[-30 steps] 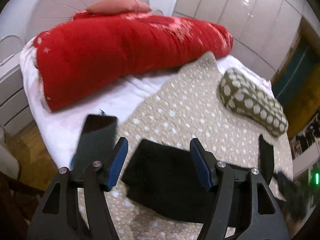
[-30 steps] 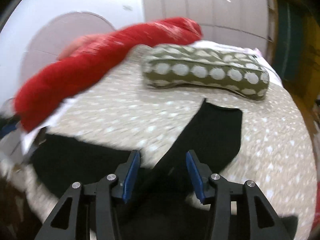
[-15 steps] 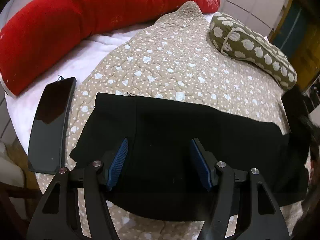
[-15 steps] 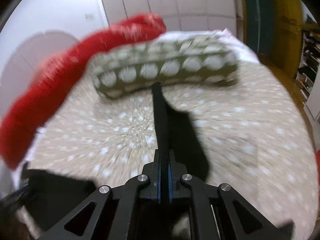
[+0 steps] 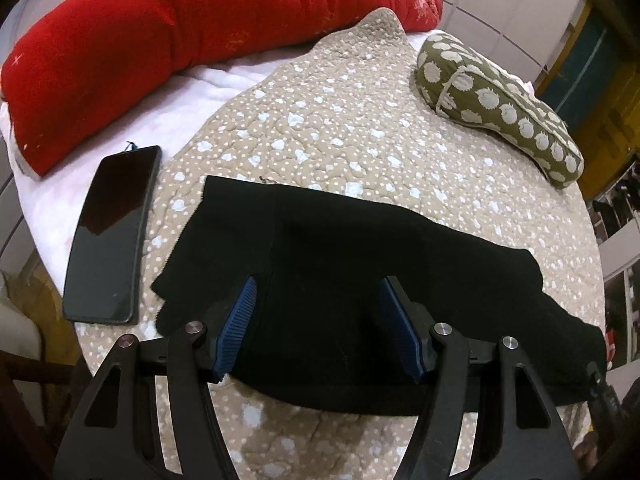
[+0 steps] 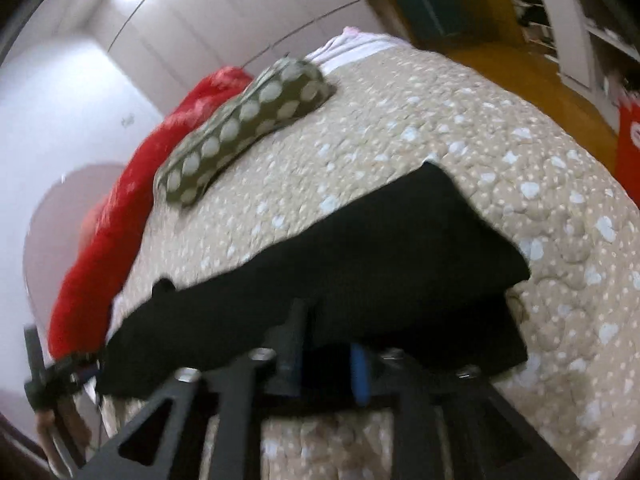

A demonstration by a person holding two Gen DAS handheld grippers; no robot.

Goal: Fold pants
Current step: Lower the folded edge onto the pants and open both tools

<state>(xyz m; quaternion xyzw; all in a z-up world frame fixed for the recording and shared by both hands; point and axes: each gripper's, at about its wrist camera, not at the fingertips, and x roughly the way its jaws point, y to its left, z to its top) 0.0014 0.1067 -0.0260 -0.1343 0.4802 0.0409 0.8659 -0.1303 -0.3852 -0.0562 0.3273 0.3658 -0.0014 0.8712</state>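
Black knit, left wrist view: the pants (image 5: 360, 264) lie folded in a long flat band across the near part of the bed, matte and finely ribbed, one straight edge facing far, a looser flap at the left end.
Left gripper (image 5: 316, 320): blue ridged pads stand apart over the pants' near middle; jaws open, with nothing pinched between them.
Quilt (image 5: 340, 120): tan stitched cotton with pale blotches and small dots, puckered in rounded cells, its far edge rising to a point.
Phone (image 5: 112, 236): glossy dark slab, rounded corners, lying flat left of the pants, half on the white sheet (image 5: 192, 92).
Red bolster (image 5: 180, 28): long plush roll curving along the far left.
Olive cushion (image 5: 500, 100): narrow, tapered, printed with cream spots, far right on the quilt.

Right wrist view, blurred and tilted: the pants (image 6: 360, 256) fill the near middle, a squared corner on the right showing stacked layers.
Right gripper (image 6: 324, 364): jaws narrowly apart and opening; the cloth's near edge lies right at the blue pads, though whether any is between them I cannot tell.
Cushion (image 6: 248, 120): far left, the red bolster (image 6: 116, 216) behind it.
Quilt (image 6: 480, 128): dimpled tan surface running to the right edge.
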